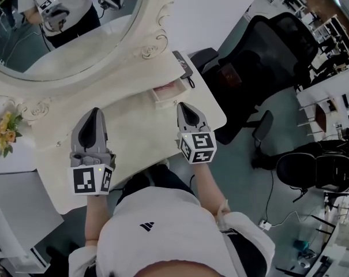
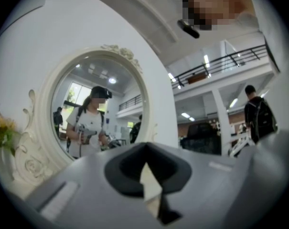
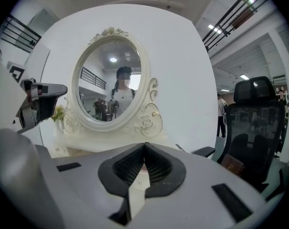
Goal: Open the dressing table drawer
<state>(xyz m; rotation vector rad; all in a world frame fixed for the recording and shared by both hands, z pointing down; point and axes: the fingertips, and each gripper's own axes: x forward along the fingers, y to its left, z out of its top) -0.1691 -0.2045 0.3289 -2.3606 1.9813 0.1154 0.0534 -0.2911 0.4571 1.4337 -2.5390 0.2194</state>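
Observation:
The white dressing table (image 1: 134, 133) carries an oval mirror (image 1: 64, 27) on a low carved base. A small drawer (image 1: 166, 91) in that base stands pulled out at the right, its inside pinkish. My right gripper (image 1: 183, 106) hovers above the tabletop just in front of the drawer, apart from it. Its jaws are shut with nothing between them, and the same shows in the right gripper view (image 3: 144, 145). My left gripper (image 1: 93, 112) floats over the left part of the tabletop, pointing at the mirror (image 2: 94, 113); its jaws (image 2: 144, 146) meet at the tips, empty.
Yellow flowers (image 1: 3, 131) stand at the table's left end. A dark flat object (image 1: 183, 66) lies on the right back corner. A black office chair (image 1: 261, 56) stands right of the table, another dark seat (image 1: 318, 169) farther right. The person's torso (image 1: 162, 229) is at the front edge.

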